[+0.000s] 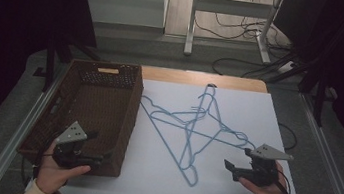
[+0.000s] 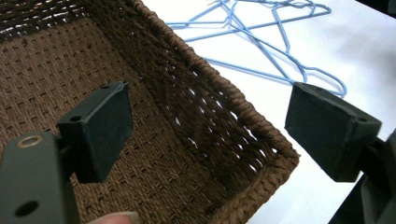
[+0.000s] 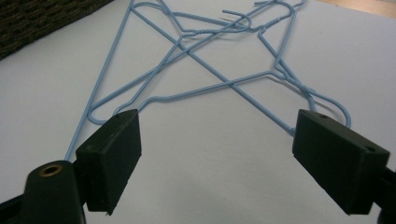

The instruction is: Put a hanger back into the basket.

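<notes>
Left gripper hovers at the near corner of the brown woven wicker basket, jaws spread, empty. Right gripper likewise spread, aimed at the tangled pale-blue wire hangers lying mid-sheet on the white table cover, just right of the basket. Probably three hangers, interlocked. Best to pinch one outer wire low; crossed hooks may drag neighbours.

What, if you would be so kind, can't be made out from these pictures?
- Hanger count: the blue wire hangers overlap in a tangle in the high view.
- Basket near-end floor: the left gripper and hand cover it, high view.
- Basket's far end: cut off, left gripper view.
</notes>
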`<state>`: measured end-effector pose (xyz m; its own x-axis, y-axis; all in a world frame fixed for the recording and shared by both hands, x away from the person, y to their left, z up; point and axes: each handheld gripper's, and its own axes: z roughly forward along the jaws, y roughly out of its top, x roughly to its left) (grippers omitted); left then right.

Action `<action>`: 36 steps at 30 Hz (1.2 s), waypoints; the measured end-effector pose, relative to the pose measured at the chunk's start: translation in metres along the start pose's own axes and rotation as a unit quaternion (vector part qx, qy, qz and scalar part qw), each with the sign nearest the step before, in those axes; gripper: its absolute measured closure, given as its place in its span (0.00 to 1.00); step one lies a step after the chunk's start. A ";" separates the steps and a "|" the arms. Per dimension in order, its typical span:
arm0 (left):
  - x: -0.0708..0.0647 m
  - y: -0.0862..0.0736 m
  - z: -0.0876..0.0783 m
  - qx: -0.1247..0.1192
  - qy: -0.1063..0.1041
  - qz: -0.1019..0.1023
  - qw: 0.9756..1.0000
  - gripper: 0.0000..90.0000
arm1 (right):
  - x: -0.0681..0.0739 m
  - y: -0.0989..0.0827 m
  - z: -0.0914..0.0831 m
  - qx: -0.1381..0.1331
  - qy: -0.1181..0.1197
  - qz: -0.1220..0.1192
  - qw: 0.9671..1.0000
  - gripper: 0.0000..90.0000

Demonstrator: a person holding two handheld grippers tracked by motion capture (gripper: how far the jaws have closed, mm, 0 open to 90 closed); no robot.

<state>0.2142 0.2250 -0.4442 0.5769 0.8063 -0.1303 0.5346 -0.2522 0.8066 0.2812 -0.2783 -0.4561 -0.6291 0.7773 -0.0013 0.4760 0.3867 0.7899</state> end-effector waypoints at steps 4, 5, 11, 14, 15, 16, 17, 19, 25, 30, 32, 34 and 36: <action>0.002 0.000 -0.001 -0.001 -0.001 -0.006 1.000 0.18 | 0.000 0.000 0.003 0.003 -0.002 0.004 1.000 0.19; 0.003 0.000 -0.001 -0.001 -0.003 -0.008 1.000 0.18 | 0.000 0.000 0.003 0.003 -0.002 0.004 1.000 0.19; 0.004 0.002 -0.001 0.001 -0.008 -0.014 1.000 0.18 | -0.002 0.002 0.008 0.007 -0.003 0.011 1.000 0.22; 0.004 0.002 -0.002 -0.001 -0.009 -0.015 1.000 0.18 | -0.001 0.005 0.014 0.014 0.004 0.014 1.000 0.25; 0.004 0.002 -0.002 -0.001 -0.009 -0.015 1.000 0.18 | -0.001 0.005 0.014 0.014 0.004 0.014 1.000 0.25; 0.004 0.002 -0.002 -0.001 -0.009 -0.014 1.000 0.18 | 0.000 0.006 0.018 0.020 0.006 0.014 1.000 0.26; 0.003 0.003 -0.003 -0.002 -0.009 -0.012 1.000 0.18 | 0.000 0.006 0.018 0.020 0.006 0.014 1.000 0.26; 0.002 0.004 -0.003 -0.004 -0.012 -0.009 1.000 0.18 | 0.000 0.008 0.024 0.027 0.006 0.010 1.000 0.27; -0.003 0.003 -0.002 -0.001 -0.020 -0.001 1.000 0.18 | 0.009 0.015 0.039 0.047 0.010 0.006 0.999 0.30; -0.004 0.004 -0.002 -0.003 -0.018 -0.001 1.000 0.18 | 0.018 0.025 0.049 0.059 0.005 -0.003 0.998 0.33; -0.004 0.004 -0.002 -0.004 -0.017 -0.001 1.000 0.18 | 0.022 0.030 0.055 0.061 0.008 -0.005 0.998 0.35; -0.004 0.005 -0.003 -0.006 -0.016 -0.001 1.000 0.18 | 0.024 0.033 0.058 0.062 0.010 -0.005 0.998 0.35; -0.004 0.005 -0.003 -0.006 -0.014 -0.001 1.000 0.18 | 0.027 0.037 0.066 0.067 0.016 -0.007 0.998 0.37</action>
<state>0.2127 0.2225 -0.4382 0.5928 0.7915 -0.1489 0.5290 -0.2432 0.8130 0.3223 -0.2100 -0.4673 -0.6548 0.7557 0.0095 0.5440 0.4625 0.7001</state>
